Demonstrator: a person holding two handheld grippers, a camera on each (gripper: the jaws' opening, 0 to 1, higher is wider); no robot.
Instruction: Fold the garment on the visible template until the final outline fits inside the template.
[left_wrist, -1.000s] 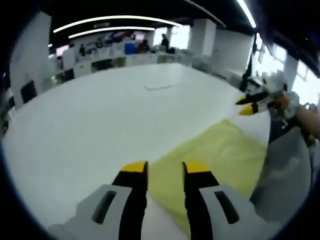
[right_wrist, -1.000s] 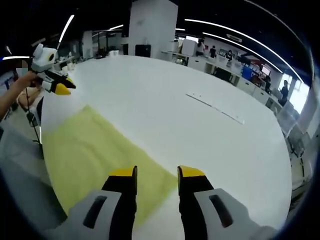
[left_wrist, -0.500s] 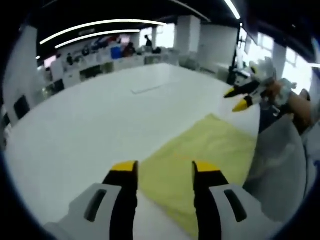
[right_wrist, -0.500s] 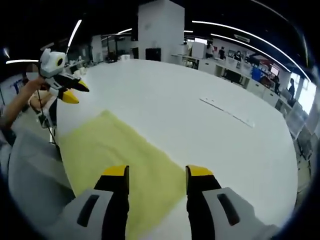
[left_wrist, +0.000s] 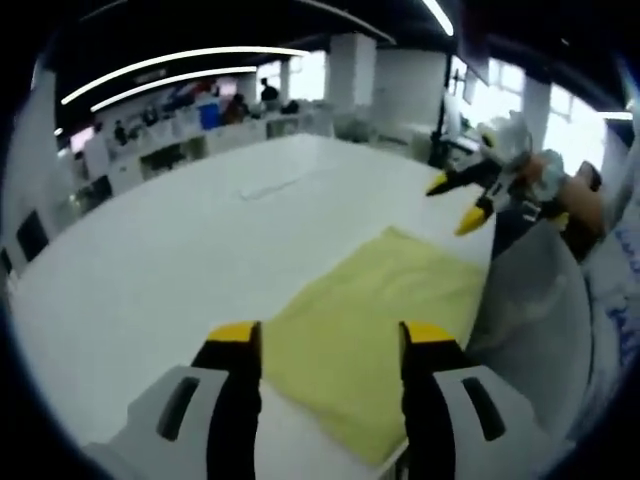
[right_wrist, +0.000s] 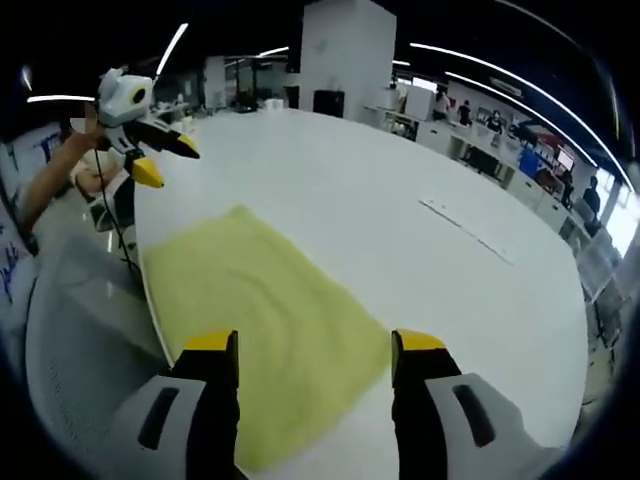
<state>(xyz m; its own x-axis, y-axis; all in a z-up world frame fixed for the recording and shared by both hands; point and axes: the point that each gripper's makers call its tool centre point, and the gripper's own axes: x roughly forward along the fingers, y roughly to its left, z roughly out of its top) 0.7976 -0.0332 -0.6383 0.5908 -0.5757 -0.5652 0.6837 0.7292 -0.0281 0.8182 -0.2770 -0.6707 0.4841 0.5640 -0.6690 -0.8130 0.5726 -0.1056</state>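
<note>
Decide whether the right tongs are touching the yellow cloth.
Apart. In the left gripper view the right tongs hang open in the air above the far edge of the yellow cloth, with a clear gap between them.

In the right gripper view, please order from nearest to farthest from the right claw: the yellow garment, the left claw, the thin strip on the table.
1. Yellow garment, just ahead of the right claw.
2. Left claw, upper left, above the table edge.
3. Thin strip, upper right on the white table; close to the left claw's rank.

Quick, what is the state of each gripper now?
Left gripper: open, holding nothing, above the yellow cloth.
Right gripper: open, holding nothing, above the same cloth.
</note>
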